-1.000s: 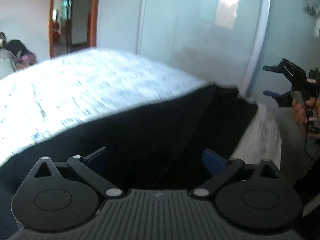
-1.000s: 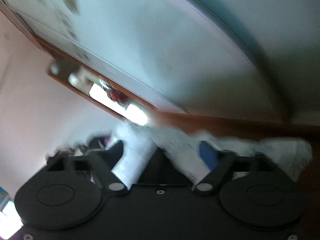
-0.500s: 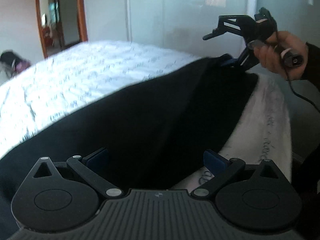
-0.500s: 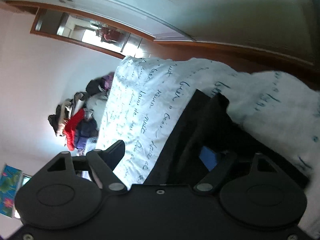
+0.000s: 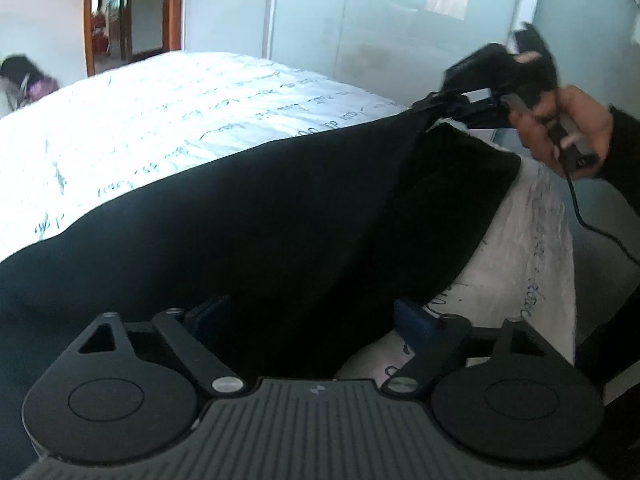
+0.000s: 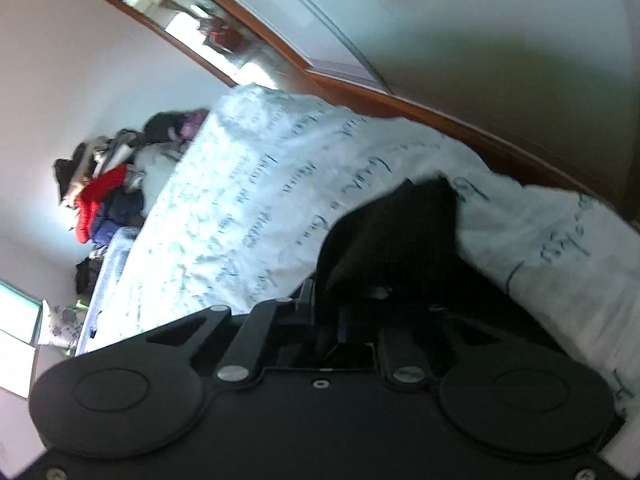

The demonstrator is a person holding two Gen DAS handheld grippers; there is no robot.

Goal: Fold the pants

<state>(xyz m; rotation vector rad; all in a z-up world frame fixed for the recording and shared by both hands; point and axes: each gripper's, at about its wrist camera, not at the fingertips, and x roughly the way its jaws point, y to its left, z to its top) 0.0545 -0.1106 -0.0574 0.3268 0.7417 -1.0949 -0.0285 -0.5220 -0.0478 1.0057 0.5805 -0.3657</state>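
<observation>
Black pants lie spread across a white bed printed with script. My left gripper hovers low over the near edge of the pants. Its jaws are closing, with fabric between the blue pads, which do not press on it. At the far corner a hand holds my right gripper. Its jaws are closing and pinch the pants' corner, which is lifted into a taut ridge. In the right wrist view the fingers of my right gripper stand together on black cloth.
The bed's side edge drops off at the right, where a cable hangs from the right gripper. A pile of clothes lies beyond the bed's far end. A pale wardrobe door and a wood-framed doorway stand behind.
My right gripper swung in from beside the bed to the pants' far corner and shut on it, raising the cloth. My left gripper sank a little and its fingers drew inward.
</observation>
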